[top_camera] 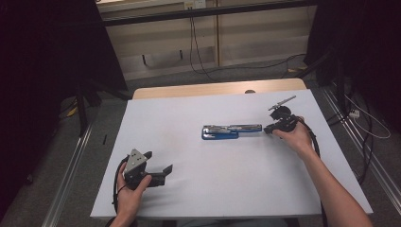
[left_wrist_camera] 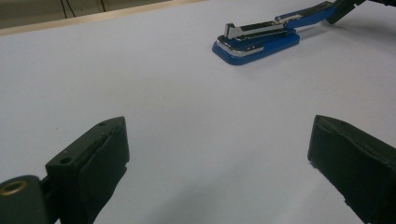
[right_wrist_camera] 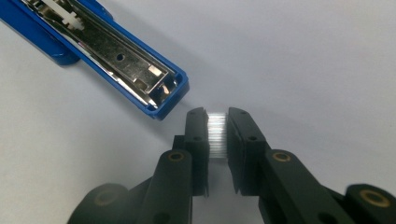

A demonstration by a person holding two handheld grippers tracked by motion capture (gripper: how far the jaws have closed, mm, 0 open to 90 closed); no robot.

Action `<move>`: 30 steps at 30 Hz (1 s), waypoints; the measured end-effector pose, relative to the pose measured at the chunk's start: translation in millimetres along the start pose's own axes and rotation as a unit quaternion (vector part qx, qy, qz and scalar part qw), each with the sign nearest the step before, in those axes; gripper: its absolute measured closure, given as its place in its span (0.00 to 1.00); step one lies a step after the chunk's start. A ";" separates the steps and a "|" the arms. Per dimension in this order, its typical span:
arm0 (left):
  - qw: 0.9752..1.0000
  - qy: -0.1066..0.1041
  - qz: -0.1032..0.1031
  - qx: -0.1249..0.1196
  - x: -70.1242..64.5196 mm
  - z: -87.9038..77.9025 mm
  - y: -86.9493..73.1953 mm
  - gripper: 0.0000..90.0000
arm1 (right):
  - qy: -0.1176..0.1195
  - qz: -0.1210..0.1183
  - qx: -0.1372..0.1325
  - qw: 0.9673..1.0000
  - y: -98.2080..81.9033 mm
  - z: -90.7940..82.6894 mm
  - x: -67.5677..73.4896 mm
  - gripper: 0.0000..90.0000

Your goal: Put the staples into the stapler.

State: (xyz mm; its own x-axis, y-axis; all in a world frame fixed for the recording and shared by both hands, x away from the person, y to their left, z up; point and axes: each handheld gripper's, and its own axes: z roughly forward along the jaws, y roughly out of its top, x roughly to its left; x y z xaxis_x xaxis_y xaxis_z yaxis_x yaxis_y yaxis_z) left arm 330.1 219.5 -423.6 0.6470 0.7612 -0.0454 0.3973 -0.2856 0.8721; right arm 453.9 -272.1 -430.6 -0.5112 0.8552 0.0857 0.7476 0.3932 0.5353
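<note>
In the high view, the opened blue stapler (top_camera: 227,131) lies mid-table, with the right gripper (top_camera: 273,126) at its far right end. In the left gripper view, the left gripper (left_wrist_camera: 219,158) stands wide and empty, well short of the stapler (left_wrist_camera: 261,37). In the right gripper view, the pads (right_wrist_camera: 198,130) clamp a staple strip (right_wrist_camera: 216,135) beside the stapler's open magazine (right_wrist_camera: 140,77); the strip is probably light and brittle, so grip its flat sides.

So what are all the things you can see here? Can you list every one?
stapler: one, blue with a silver metal channel, swung open flat in the middle of the table
staple strip: one, silvery, pinched between the right gripper's pads, just off the open end of the stapler's top arm
table: one, white top with a wooden far edge
cables: a few, black, on the grey floor behind the table
left gripper: one, black, open, near the table's front left
right gripper: one, black, shut on the staple strip, right of the stapler
hands: two, one holding each gripper
</note>
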 end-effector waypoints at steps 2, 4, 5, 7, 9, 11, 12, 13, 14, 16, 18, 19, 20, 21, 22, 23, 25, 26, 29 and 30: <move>1.000 -0.001 0.002 0.002 0.3 0.7 -0.1 0.06 | 0.000 0.003 -0.001 1.000 -0.2 -1.5 0.4 0.88; 1.000 0.000 0.001 0.001 0.0 0.9 0.1 0.06 | -0.001 0.004 -0.006 1.000 -0.7 -3.3 0.4 0.88; 1.000 0.000 0.001 0.001 0.1 0.9 0.1 0.06 | 0.001 0.004 -0.007 1.000 -1.2 -4.5 0.1 0.88; 1.000 -0.001 0.000 0.000 0.2 1.3 0.0 0.06 | 0.003 0.006 -0.015 1.000 -2.6 -5.7 -0.3 0.88; 1.000 -0.001 0.000 0.000 0.3 1.4 -0.1 0.06 | 0.003 0.005 -0.016 1.000 -3.7 -5.9 1.5 0.88; 1.000 0.000 0.001 0.002 0.4 1.1 -0.2 0.06 | 0.007 0.003 -0.017 1.000 -5.2 -5.6 2.6 0.88; 1.000 0.000 0.000 0.001 0.6 1.0 -0.2 0.06 | 0.007 0.003 -0.019 1.000 -6.0 -5.4 2.7 0.88; 1.000 0.000 -0.001 0.001 0.6 1.0 -0.3 0.06 | 0.006 0.005 -0.021 1.000 -6.9 -5.1 2.7 0.88; 1.000 0.001 -0.001 0.001 0.8 0.9 -0.3 0.06 | 0.008 0.004 -0.025 1.000 -7.9 -5.2 2.1 0.88; 1.000 0.002 -0.003 0.000 0.9 1.2 -0.4 0.06 | 0.009 0.006 -0.028 1.000 -10.0 -5.4 3.3 0.88; 1.000 0.001 -0.004 -0.001 1.0 1.8 -0.3 0.06 | 0.006 0.003 -0.025 1.000 -11.5 -5.3 4.2 0.88; 1.000 0.001 -0.003 -0.001 1.1 2.0 -0.2 0.06 | 0.003 0.003 -0.023 1.000 -11.9 -5.5 4.2 0.88; 1.000 0.001 -0.003 -0.001 0.9 1.8 0.0 0.06 | 0.004 0.005 -0.026 1.000 -12.6 -6.1 3.3 0.88; 1.000 0.002 -0.001 0.000 0.8 1.4 0.2 0.06 | 0.004 0.006 -0.032 0.999 -13.1 -6.6 2.5 0.88; 1.000 0.001 -0.001 -0.001 0.5 1.1 0.1 0.06 | 0.004 0.006 -0.034 0.999 -13.7 -7.5 2.2 0.88; 1.000 0.001 -0.001 0.000 0.4 0.6 0.1 0.06 | 0.003 0.007 -0.039 0.999 -14.2 -8.4 1.8 0.88; 1.000 0.001 -0.002 -0.002 0.5 0.1 -0.2 0.06 | 0.001 0.008 -0.043 0.999 -14.9 -11.1 1.3 0.88; 1.000 0.001 -0.005 -0.003 0.4 0.0 -0.4 0.06 | 0.001 0.011 -0.046 0.999 -15.1 -12.8 0.9 0.88; 1.000 0.002 -0.005 -0.004 1.1 -1.7 -0.3 0.06 | 0.007 0.012 -0.061 0.998 -15.0 -18.9 -0.4 0.88; 1.000 0.002 -0.005 -0.006 1.1 -2.4 -0.4 0.06 | 0.009 0.011 -0.065 0.998 -15.0 -21.0 -0.5 0.88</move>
State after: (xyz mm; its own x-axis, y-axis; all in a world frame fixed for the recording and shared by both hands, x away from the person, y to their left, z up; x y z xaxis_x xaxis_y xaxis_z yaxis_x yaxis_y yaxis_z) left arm 329.1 221.9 -422.8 0.6400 0.7666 -0.0524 0.3962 -0.2709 0.8773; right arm 434.0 -285.5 -420.9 -0.5035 0.8564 0.1141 0.6982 0.3255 0.6377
